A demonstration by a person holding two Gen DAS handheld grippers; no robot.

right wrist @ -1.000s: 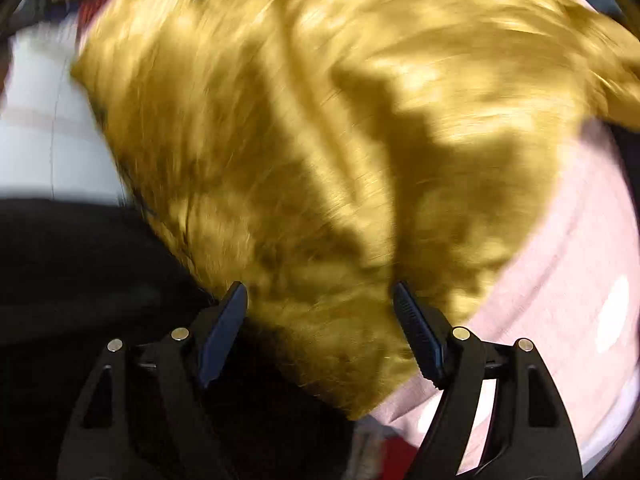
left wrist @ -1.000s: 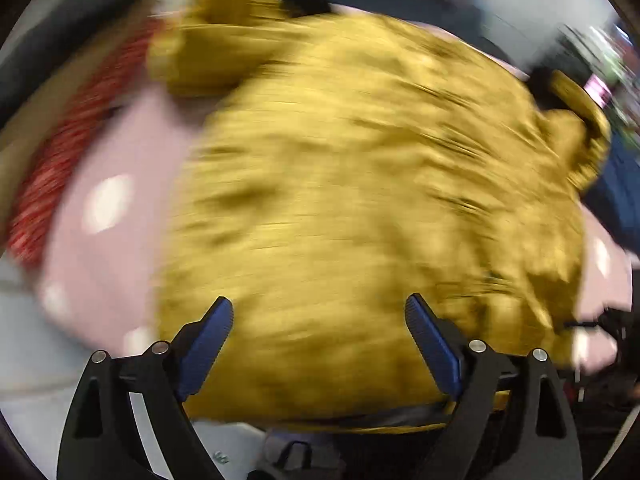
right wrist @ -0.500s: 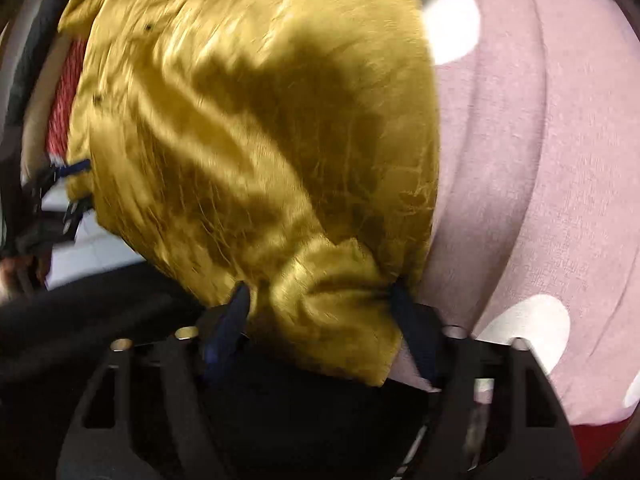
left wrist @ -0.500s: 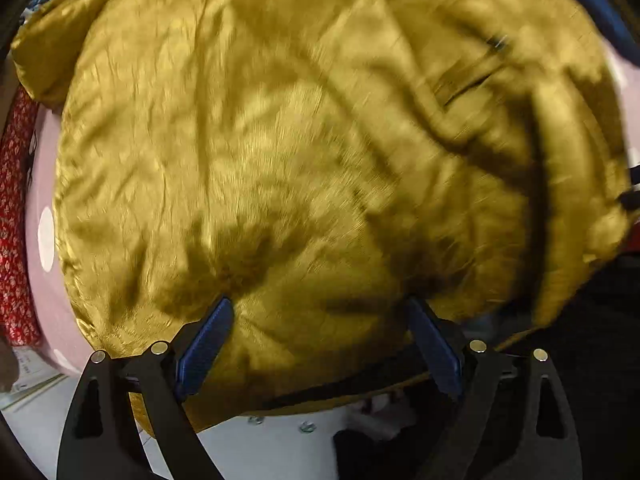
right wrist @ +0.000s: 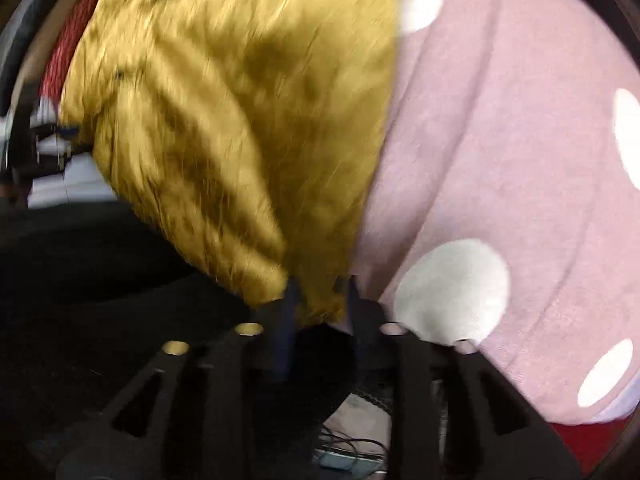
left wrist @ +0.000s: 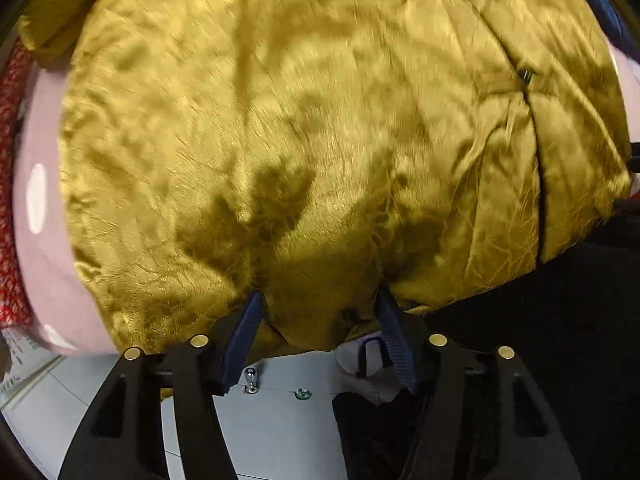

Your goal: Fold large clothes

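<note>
Clearly the yellow garment is thin, shiny and slippery, lying on the pink dotted cloth. Its near hem suits gripping. The left tool is closing around that hem; the right tool pinches a corner.

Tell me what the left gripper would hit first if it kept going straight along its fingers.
The left gripper would meet the yellow garment first: its near edge already lies between the closing jaws. The pink spotted cloth probably lies under it, though depth is unclear.
</note>
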